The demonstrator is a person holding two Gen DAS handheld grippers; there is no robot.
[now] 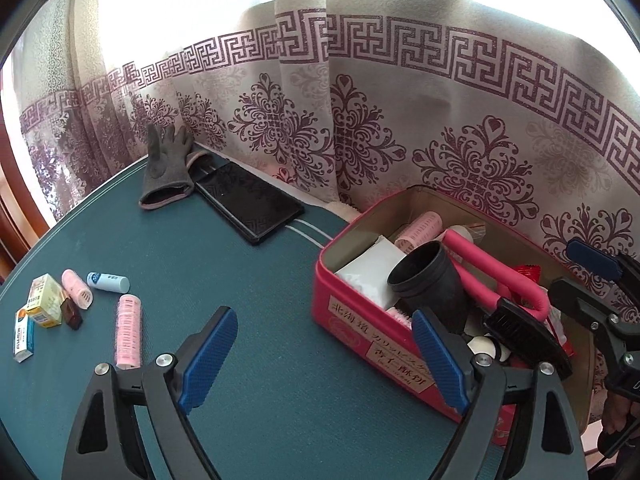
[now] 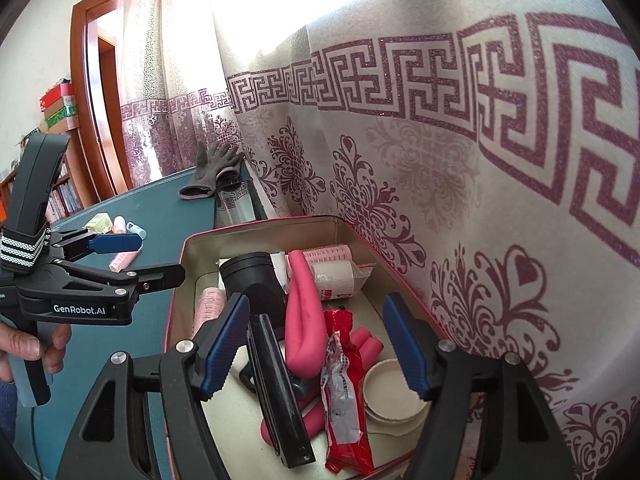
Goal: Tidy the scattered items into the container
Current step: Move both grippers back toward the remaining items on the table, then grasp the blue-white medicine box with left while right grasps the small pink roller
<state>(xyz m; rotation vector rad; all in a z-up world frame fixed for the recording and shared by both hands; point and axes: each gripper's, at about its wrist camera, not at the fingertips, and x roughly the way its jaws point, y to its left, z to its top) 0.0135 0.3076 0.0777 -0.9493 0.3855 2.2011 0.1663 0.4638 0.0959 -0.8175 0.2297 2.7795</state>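
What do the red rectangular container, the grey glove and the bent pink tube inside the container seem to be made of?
Red rectangular container: probably tin, given its dull metallic inner walls and rolled rim. Grey glove: soft knit or fleece fabric, matte and limp. Bent pink tube: likely foam, matte, rounded and folded without creasing.

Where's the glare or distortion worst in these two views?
Left wrist: window blown out white above the curtain, fisheye bows its border; table evenly lit. Right wrist: same blowout at top, curtain pattern stretched at right; tin contents sharp.
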